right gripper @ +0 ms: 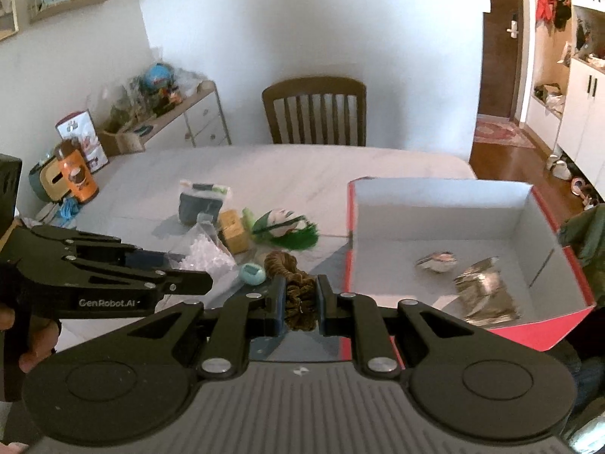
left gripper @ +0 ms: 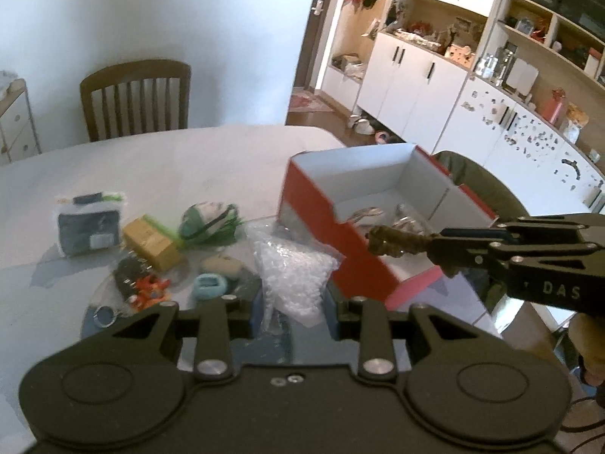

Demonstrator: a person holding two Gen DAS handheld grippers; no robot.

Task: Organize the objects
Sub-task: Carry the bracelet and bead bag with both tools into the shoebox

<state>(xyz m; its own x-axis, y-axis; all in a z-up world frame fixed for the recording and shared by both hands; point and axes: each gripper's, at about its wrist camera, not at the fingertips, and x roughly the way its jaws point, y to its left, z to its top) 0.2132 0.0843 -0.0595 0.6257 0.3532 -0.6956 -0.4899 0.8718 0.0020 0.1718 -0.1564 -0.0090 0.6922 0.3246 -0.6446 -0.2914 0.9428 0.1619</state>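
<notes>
Two grippers are in my view. My right gripper [right gripper: 299, 299] has its jaws clamped on a brown braided rope piece [right gripper: 293, 283], carried at the near left corner of the red box [left gripper: 317, 204], which stands at 3 o'clock of the loose pile on the surface [left gripper: 170, 166]. My left gripper [left gripper: 293, 314] has its jaws apart, with the clear bag of white beads [left gripper: 291, 265] lying between them but not gripped. I judge the step in hand to be the transfer of the rope piece into the box, where two foil-wrapped items [right gripper: 484, 295] already lie. The next move calls for travel toward 2 o'clock over the box wall, then release over bare floor.
</notes>
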